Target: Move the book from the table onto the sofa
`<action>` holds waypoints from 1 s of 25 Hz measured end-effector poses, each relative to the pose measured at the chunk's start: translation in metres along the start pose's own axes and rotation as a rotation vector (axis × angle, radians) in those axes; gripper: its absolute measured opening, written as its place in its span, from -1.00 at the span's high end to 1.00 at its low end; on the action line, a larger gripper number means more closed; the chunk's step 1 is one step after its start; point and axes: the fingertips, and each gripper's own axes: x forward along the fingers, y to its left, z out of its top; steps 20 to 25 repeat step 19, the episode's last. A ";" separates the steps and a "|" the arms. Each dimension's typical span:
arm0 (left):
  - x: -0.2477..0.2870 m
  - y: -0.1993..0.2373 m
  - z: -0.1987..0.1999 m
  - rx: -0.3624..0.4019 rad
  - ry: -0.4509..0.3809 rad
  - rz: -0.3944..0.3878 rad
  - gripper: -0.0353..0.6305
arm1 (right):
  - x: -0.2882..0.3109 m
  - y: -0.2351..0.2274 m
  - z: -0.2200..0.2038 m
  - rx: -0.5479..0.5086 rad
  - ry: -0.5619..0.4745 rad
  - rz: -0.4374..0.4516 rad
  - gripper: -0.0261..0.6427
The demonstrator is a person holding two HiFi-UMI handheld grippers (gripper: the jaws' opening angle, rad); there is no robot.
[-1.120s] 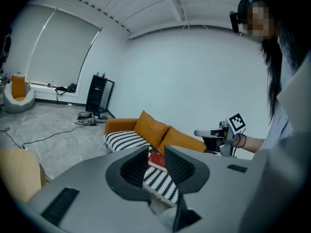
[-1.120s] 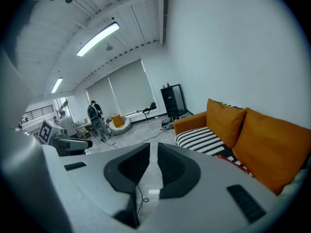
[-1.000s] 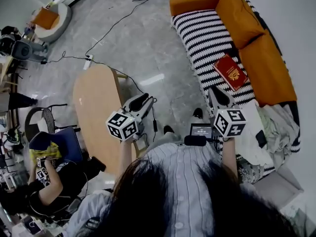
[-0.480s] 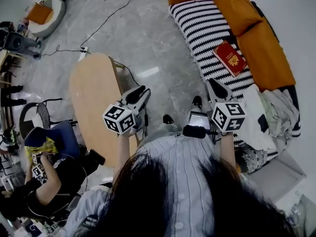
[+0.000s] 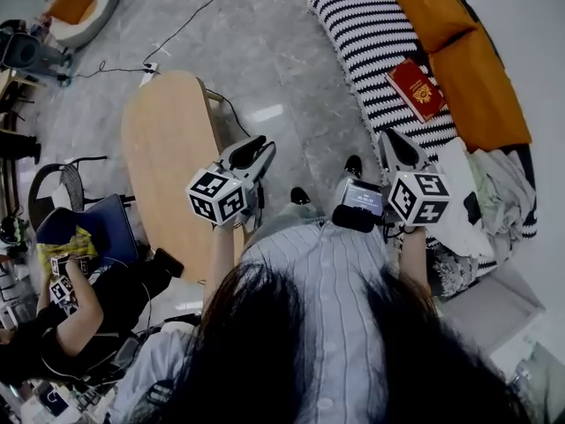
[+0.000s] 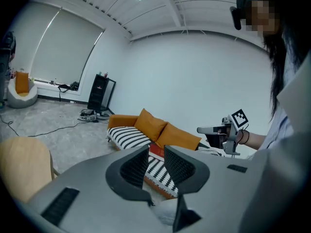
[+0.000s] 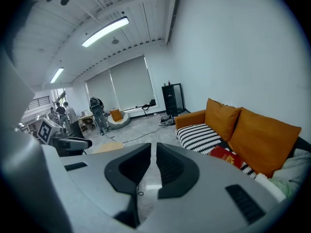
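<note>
The red book (image 5: 417,88) lies flat on the striped seat of the sofa (image 5: 371,34), against the orange back cushions; it also shows in the right gripper view as the book (image 7: 228,156). My right gripper (image 5: 393,144) hovers short of the sofa's near end, apart from the book. Its jaws have just been closing and now stand almost together, with nothing between them (image 7: 154,147). My left gripper (image 5: 256,148) hangs beside the bare wooden table (image 5: 168,148), open and empty (image 6: 156,149).
A seated person (image 5: 79,316) and a blue chair (image 5: 101,237) are left of the table. Cables (image 5: 190,25) run over the grey floor. Crumpled grey cloth (image 5: 494,206) covers the sofa's near end. A round seat with an orange cushion (image 5: 75,11) stands far left.
Both grippers have drifted sideways a little, and the right one now sits slightly farther from the book. The book has stayed on the sofa.
</note>
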 end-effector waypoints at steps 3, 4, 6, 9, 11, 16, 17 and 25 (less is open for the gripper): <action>-0.001 -0.001 -0.002 -0.007 -0.009 -0.002 0.57 | -0.005 0.000 0.000 -0.007 -0.001 -0.004 0.78; 0.000 -0.002 -0.002 -0.006 -0.011 -0.004 0.57 | -0.006 -0.001 0.000 -0.007 -0.001 -0.006 0.78; 0.001 -0.004 -0.002 -0.004 -0.014 -0.009 0.57 | -0.009 -0.002 -0.002 -0.006 -0.001 -0.010 0.78; 0.000 -0.004 -0.005 -0.007 -0.018 -0.014 0.57 | -0.012 -0.002 -0.005 -0.008 0.001 -0.017 0.78; -0.001 -0.004 -0.006 -0.010 -0.019 -0.014 0.57 | -0.013 0.000 -0.006 -0.012 0.003 -0.016 0.78; -0.007 0.001 -0.008 -0.016 -0.017 -0.010 0.57 | -0.011 0.006 -0.011 -0.022 0.024 -0.014 0.78; -0.009 0.003 -0.007 -0.017 -0.018 -0.008 0.57 | -0.011 0.008 -0.012 -0.025 0.027 -0.015 0.78; -0.012 0.006 -0.006 -0.019 -0.022 -0.004 0.57 | -0.010 0.011 -0.013 -0.032 0.033 -0.016 0.78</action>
